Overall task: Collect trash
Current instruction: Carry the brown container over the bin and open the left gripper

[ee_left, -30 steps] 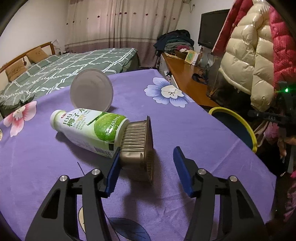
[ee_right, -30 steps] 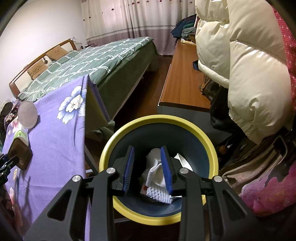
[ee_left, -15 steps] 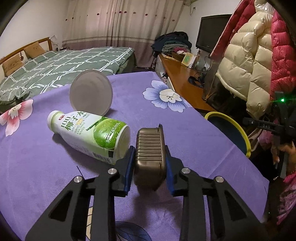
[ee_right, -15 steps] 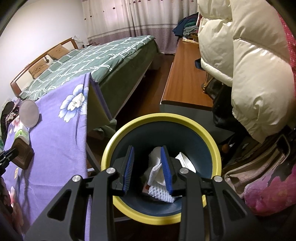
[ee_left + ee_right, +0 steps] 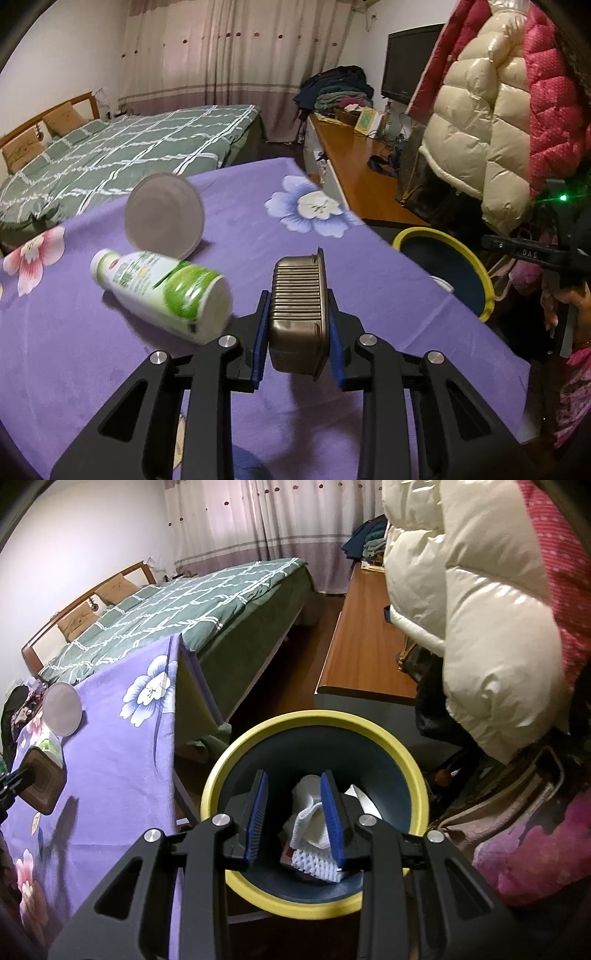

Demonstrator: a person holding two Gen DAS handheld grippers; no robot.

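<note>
My left gripper (image 5: 298,332) is shut on a brown ribbed foil tray (image 5: 298,314) and holds it lifted above the purple flowered tablecloth (image 5: 110,369). A green and white drink bottle (image 5: 162,295) lies on its side just left of it. A frosted round lid (image 5: 164,216) stands behind the bottle. My right gripper (image 5: 295,818) is open and empty over the yellow-rimmed dark bin (image 5: 314,718), which holds white crumpled paper (image 5: 312,830). The bin also shows in the left wrist view (image 5: 443,243), beyond the table's right edge. The foil tray shows in the right wrist view (image 5: 42,781).
A green checked bed (image 5: 122,155) lies behind the table. A wooden bench (image 5: 364,642) runs along the right. Puffy cream and red jackets (image 5: 491,627) hang beside the bin. A flowered bag (image 5: 535,845) sits to the bin's right.
My left gripper closed on the foil tray and lifted it off the cloth. The bottle rolled a little. The right gripper stayed over the bin.
</note>
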